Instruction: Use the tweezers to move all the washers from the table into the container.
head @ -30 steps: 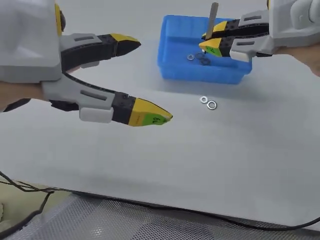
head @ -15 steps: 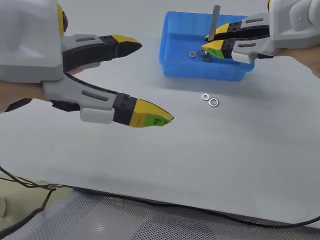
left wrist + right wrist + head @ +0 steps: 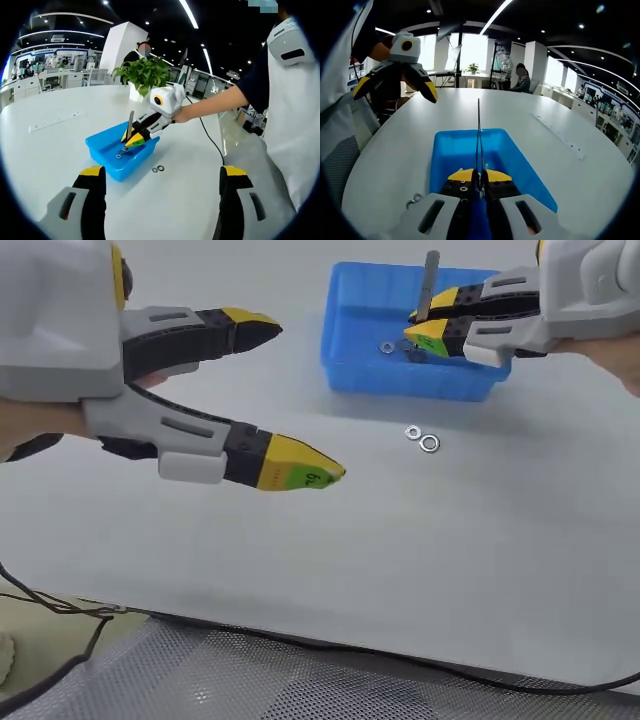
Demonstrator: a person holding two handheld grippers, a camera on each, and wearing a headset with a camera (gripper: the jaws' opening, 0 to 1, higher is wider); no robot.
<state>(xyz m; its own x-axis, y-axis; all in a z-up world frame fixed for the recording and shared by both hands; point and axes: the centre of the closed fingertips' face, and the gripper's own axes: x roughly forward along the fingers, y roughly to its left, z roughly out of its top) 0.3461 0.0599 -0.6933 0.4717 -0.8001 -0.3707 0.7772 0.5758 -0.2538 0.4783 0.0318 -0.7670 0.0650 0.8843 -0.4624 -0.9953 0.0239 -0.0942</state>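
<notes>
This looks like a big open office, with a wide white surface (image 3: 47, 132), a green plant (image 3: 144, 74) in a pot, long strip lights (image 3: 190, 12) on a dark ceiling (image 3: 145, 15), a thick white pillar (image 3: 116, 50), desks (image 3: 25, 85) far back and big bright windows (image 3: 472, 50).

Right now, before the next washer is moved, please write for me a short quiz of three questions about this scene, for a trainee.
1. True or false: the jaws of the left gripper are shut.
2. How many washers lie on the table, outside the blue container? A) one B) two C) four
3. Fill the gap: the right gripper, above the container, is shut on the ____.
Key: 1 false; 2 B; 3 tweezers.
</notes>
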